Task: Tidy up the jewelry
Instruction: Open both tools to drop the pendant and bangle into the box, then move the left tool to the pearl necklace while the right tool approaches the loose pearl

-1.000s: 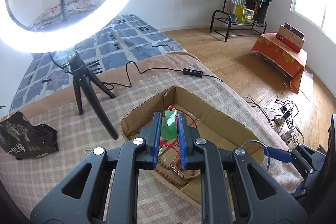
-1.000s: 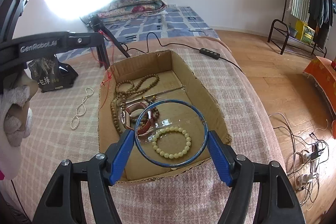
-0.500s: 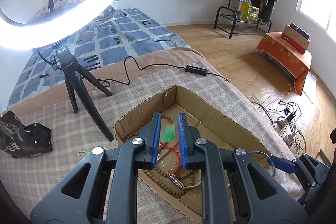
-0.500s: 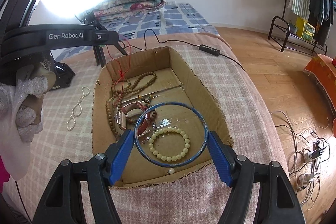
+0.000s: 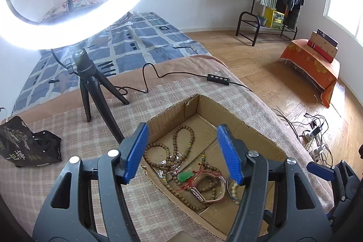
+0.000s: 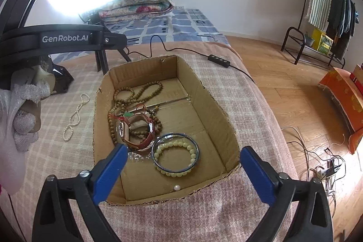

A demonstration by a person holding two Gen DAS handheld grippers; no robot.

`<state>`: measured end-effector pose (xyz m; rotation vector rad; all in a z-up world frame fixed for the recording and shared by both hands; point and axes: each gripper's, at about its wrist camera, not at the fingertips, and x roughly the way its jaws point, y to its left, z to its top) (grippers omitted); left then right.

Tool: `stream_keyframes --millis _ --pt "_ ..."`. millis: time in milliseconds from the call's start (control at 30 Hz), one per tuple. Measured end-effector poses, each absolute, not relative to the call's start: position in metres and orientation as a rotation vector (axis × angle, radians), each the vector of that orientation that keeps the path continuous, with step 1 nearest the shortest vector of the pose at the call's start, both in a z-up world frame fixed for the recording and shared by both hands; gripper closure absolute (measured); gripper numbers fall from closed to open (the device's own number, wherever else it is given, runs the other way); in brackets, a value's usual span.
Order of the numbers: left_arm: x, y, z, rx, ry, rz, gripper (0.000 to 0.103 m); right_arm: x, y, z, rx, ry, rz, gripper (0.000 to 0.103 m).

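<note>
A cardboard box [image 6: 213, 106] [image 5: 229, 110] sits on the checked blanket. Inside lie brown bead strands [image 6: 136, 92] [image 5: 181, 140], a green pendant on red cord [image 5: 185, 176] [image 6: 127, 115], a brown-strap watch [image 6: 133, 130] [image 5: 204, 193], a blue bangle [image 6: 175, 152] and a pale bead bracelet [image 6: 175, 157] inside it, plus one loose pearl [image 6: 176, 187]. My left gripper [image 5: 183, 153] is open and empty above the box. My right gripper [image 6: 181, 171] is open and empty at the box's near edge. A pearl necklace [image 6: 73, 117] lies on the blanket left of the box.
A ring light on a black tripod [image 5: 90, 87] stands left of the box, its cable and controller [image 5: 218, 78] running behind it. A black bag [image 5: 22, 146] lies at far left. The bed edge drops to a wooden floor [image 6: 295, 92] on the right.
Both grippers opened. The left one let go of the green pendant, which now lies in the box. The right one released the blue bangle, now resting around the pale bracelet.
</note>
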<state>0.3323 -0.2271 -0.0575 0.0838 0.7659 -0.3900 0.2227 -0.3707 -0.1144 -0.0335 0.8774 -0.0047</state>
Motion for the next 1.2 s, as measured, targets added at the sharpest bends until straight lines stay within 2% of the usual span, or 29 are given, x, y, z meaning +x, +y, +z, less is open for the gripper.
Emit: stream_keyframes --millis 267,900,1200 --pt "0.328 -0.219 -0.055 0.082 0.753 -0.363 0.026 0.223 -0.366 -0.116 -0.056 0.901 -0.04 0.0" --pt "0.305 -0.17 -0.035 0.037 0.735 -0.332 0.026 0.206 -0.344 -0.089 -0.081 0.841 -0.033 0.0" --pt "0.29 -0.12 -0.028 0.009 0.729 -0.302 0.026 0.193 -0.329 -0.077 -0.077 0.803 -0.006 0.0"
